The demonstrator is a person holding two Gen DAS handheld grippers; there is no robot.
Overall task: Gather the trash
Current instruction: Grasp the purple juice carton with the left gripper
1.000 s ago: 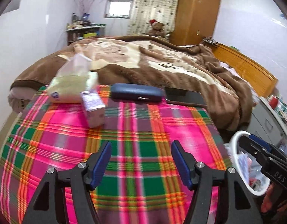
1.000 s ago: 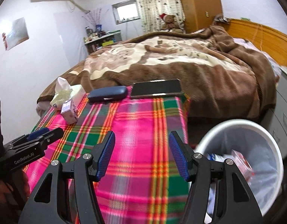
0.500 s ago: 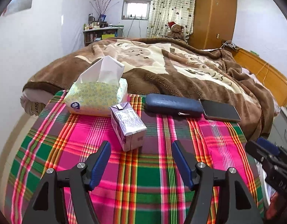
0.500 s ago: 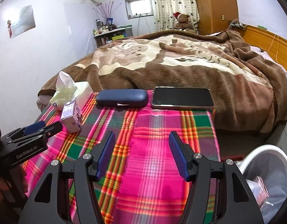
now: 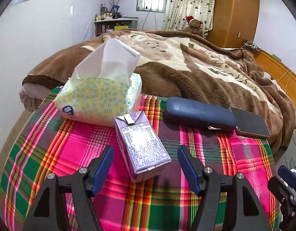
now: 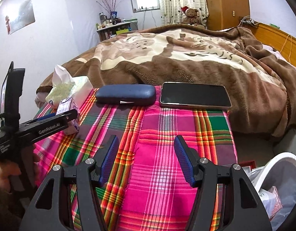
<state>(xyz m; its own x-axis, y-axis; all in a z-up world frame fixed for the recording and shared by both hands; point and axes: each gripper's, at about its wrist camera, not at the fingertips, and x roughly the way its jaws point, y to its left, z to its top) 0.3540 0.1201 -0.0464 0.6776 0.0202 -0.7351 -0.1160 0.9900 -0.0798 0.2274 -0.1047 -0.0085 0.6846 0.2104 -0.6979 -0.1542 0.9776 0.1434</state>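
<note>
Standing on plaid cloth: small purple drink carton, upright on its base, folded top flap up.
Carton long axis: vertical; the printed broad face looks toward the left wrist camera, one corner edge turned toward the left pad.
Carton position: on the pink, green and orange plaid-covered counter, just in front of the yellow-dotted soft tissue pack.
Left tongs: wide, blue pads on either side of the carton, clear gaps both sides, nothing gripped.
Right tongs: wide, empty, over bare plaid.
Neighbours: dark blue oblong glasses case and black smartphone lying flat along the far edge.
Bin: white plastic-lined trash bin, lower right, beside the counter.
</note>
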